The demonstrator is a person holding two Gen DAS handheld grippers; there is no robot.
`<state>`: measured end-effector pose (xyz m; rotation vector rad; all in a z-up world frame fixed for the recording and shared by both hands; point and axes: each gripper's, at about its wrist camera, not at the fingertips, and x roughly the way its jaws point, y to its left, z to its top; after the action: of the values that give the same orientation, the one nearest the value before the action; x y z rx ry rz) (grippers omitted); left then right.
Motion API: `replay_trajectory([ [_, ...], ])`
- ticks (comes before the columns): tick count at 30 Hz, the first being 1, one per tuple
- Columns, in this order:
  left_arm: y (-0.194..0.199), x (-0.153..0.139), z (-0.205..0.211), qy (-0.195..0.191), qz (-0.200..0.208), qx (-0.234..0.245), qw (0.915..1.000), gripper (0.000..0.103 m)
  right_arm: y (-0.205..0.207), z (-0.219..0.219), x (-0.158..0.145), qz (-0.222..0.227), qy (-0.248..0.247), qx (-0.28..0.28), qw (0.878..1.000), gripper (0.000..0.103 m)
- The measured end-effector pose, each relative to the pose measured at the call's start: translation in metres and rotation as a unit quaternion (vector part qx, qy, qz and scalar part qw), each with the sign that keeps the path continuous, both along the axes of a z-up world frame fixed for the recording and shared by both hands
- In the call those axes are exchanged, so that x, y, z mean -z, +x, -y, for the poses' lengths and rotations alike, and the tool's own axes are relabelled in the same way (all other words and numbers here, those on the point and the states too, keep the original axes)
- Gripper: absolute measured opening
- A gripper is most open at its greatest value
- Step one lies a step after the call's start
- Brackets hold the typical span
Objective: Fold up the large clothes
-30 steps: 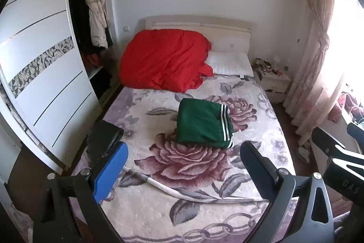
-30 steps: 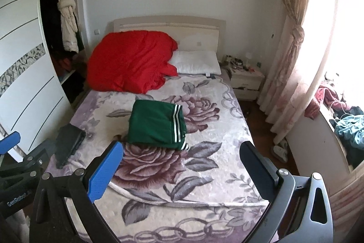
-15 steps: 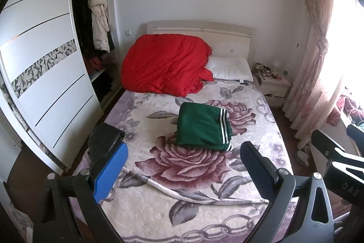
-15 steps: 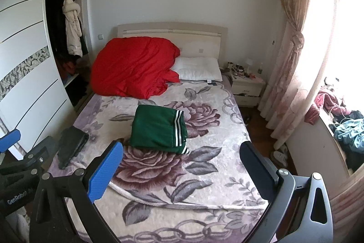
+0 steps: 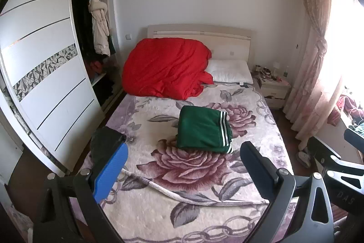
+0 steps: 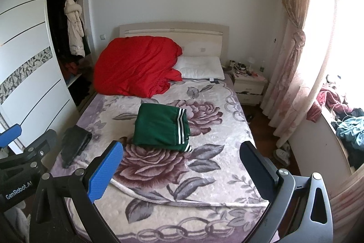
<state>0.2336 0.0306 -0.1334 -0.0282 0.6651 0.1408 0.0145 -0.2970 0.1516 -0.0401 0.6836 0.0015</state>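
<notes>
We hold the left tool point(image 5: 183, 171) above the foot edge of the bed point(image 5: 268, 142), its fingers spread wide and gripping nothing; the right tool point(image 6: 180, 167) hangs beside it over the same edge, equally wide and equally bare; each tool shows at the margin of the other's view. The folded green garment point(image 5: 201, 128) (white stripes run along its right side) lies flat near the middle of the bed, on the floral blanket point(image 5: 188, 174), well apart from both tools; it sits between the bed's foot edge and the red duvet point(image 5: 166, 68), which is heaped at the head edge toward the left corner; a white pillow point(image 5: 229, 72) lies just beside the duvet, against the headboard point(image 5: 200, 31). A dark folded item point(image 6: 74, 145) rests near the bed's left edge, close to the foot corner; we cannot tell what it is. A white wardrobe point(image 5: 43, 74) stands along the left side of the bed, with a pale coat point(image 5: 99, 26) hanging in its open section; a nightstand point(image 5: 274, 88) sits past the right head corner, near the pink curtain point(image 5: 316, 38).
</notes>
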Motion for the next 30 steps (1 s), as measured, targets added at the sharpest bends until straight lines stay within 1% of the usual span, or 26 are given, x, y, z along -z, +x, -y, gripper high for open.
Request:
replay_trajectory([
  [8, 0.002, -0.006, -0.002, -0.001, 0.001, 0.005, 1.0, 0.101, 0.003, 0.002, -0.009, 0.006, 0.007, 0.002, 1.0, 0.103],
  [22, 0.004, -0.012, -0.006, -0.001, 0.002, 0.008, 1.0, 0.101, -0.009, 0.004, -0.005, 0.005, 0.01, 0.009, 1.0, 0.103],
  [30, 0.003, -0.01, -0.004, -0.001, 0.003, 0.008, 1.0, 0.101, -0.01, 0.004, -0.004, 0.006, 0.011, 0.01, 1.0, 0.103],
])
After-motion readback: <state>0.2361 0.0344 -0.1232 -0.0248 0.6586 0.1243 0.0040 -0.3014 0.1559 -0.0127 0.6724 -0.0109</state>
